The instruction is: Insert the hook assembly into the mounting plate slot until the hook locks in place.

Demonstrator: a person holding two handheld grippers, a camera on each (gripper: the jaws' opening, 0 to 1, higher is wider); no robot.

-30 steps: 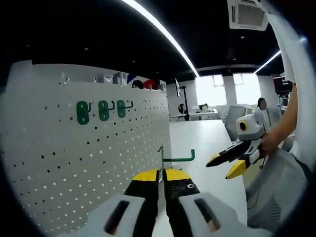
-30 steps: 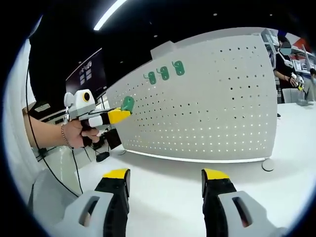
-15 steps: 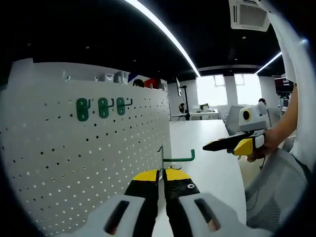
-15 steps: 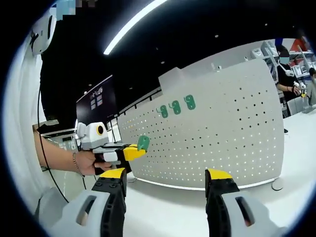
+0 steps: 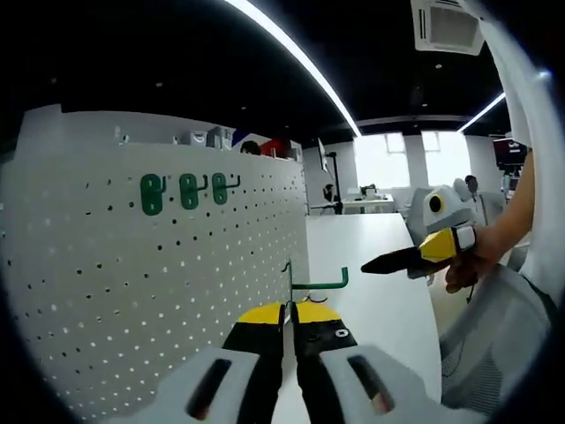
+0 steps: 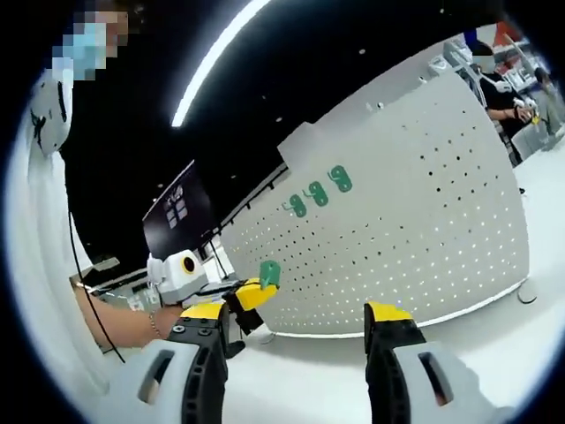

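Office ceiling strip lights, white bench (image 5: 375, 265), white pegboard (image 5: 132, 283) standing on it.

Left gripper view: your left claw (image 5: 290, 318) is clamped shut on the green hook (image 5: 320, 283), which is held off the board's end edge, not yet at a hole. Three green hooks (image 5: 188, 192) are already seated high on the board. Right claw (image 5: 397, 259) is in the air past the bench, apart from everything.

Right gripper view: right claw (image 6: 296, 327) wide open, empty. Left claw (image 6: 252, 293) with hook (image 6: 269, 274) just short of the board (image 6: 415, 238).

Risks: the thin grip lets the hook twist, so its prongs miss the holes; pushing hard may shove the board.
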